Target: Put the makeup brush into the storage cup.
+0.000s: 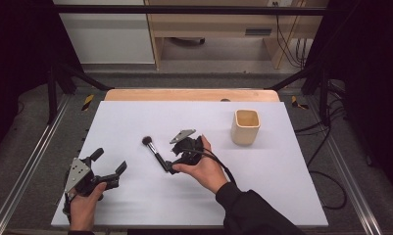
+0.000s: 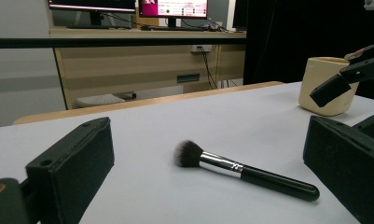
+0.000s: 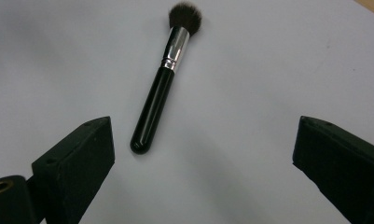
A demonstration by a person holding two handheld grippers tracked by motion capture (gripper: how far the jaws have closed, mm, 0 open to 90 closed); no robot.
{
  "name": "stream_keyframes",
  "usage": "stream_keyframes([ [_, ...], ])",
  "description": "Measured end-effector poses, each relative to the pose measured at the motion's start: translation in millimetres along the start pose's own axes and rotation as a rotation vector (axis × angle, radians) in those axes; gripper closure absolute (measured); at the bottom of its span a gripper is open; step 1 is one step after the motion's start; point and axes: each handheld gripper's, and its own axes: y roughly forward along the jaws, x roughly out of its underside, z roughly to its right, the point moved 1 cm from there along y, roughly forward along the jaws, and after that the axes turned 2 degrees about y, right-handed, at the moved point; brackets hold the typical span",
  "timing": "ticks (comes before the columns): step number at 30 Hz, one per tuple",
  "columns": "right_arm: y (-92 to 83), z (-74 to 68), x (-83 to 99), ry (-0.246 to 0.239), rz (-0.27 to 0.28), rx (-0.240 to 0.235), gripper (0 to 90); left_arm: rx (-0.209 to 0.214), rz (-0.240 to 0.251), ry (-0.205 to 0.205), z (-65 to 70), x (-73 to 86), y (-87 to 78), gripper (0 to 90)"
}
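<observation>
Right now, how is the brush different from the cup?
The brush lies flat on the table; the cup stands upright. The brush is thin and black with a silver band and dark bristles; the cup is wide, cream-coloured and open on top. The brush lies just in front of the open right tool; the cup stands farther back, apart from both tools. Both rest on the same table, and no tool holds either.

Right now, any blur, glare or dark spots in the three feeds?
High view: sides fall into black, table evenly lit. Left gripper view: brush sharp, its near jaws soft, monitors at top blown out. Right gripper view: soft shadow under the brush, bright glint on its metal collar, corners darken.
</observation>
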Motion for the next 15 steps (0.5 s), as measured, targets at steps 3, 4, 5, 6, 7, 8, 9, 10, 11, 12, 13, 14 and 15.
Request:
stream_keyframes([
  [3,6.8,-2.7,-2.4,0.009,0.0,-0.001,5.5,-0.002,0.002,-0.001,-0.4,-0.4,-0.4,1.4],
  [4,6.8,-2.7,-2.4,0.009,0.0,-0.001,5.5,-0.002,0.002,-0.001,-0.4,-0.4,-0.4,1.4],
  [5,10.4,-3.2,-3.2,0.013,-0.007,-0.003,5.7,-0.001,-0.002,0.003,0.1,-0.3,0.1,1.4],
  [6,10.4,-3.2,-3.2,0.013,-0.007,-0.003,5.7,-0.001,-0.002,0.003,0.1,-0.3,0.1,1.4],
  [7,14.1,-3.7,-4.0,0.016,-0.007,0.002,7.2,0.003,-0.005,0.011,0.7,-0.5,0.5,1.4],
  [8,15.8,-4.0,-4.5,0.019,-0.01,0.005,7.7,0.003,-0.005,0.011,0.7,-0.5,0.5,1.4],
  [9,18.0,-4.0,-4.9,0.02,-0.007,0.002,7.8,0.002,-0.006,0.016,1.2,-0.8,0.6,1.4],
  [10,18.0,-4.0,-4.9,0.02,-0.007,0.002,7.8,0.002,-0.006,0.016,1.2,-0.8,0.6,1.4],
  [11,21.9,-5.2,-5.6,0.026,-0.01,-0.005,9.4,0.002,-0.007,0.016,1.1,-1.0,0.6,1.4],
  [12,21.9,-5.2,-5.6,0.026,-0.01,-0.005,9.4,0.002,-0.007,0.016,1.1,-1.0,0.6,1.4],
  [13,25.5,-7.2,-6.3,0.032,-0.02,-0.006,10.1,0.001,-0.008,0.019,0.7,-1.4,0.3,1.4],
  [14,25.5,-7.2,-6.3,0.032,-0.02,-0.006,10.1,0.001,-0.008,0.019,0.7,-1.4,0.3,1.4],
  [15,29.5,-9.3,-7.0,0.034,-0.022,-0.015,10.8,-0.001,-0.007,0.016,0.4,-1.7,-0.2,1.4],
])
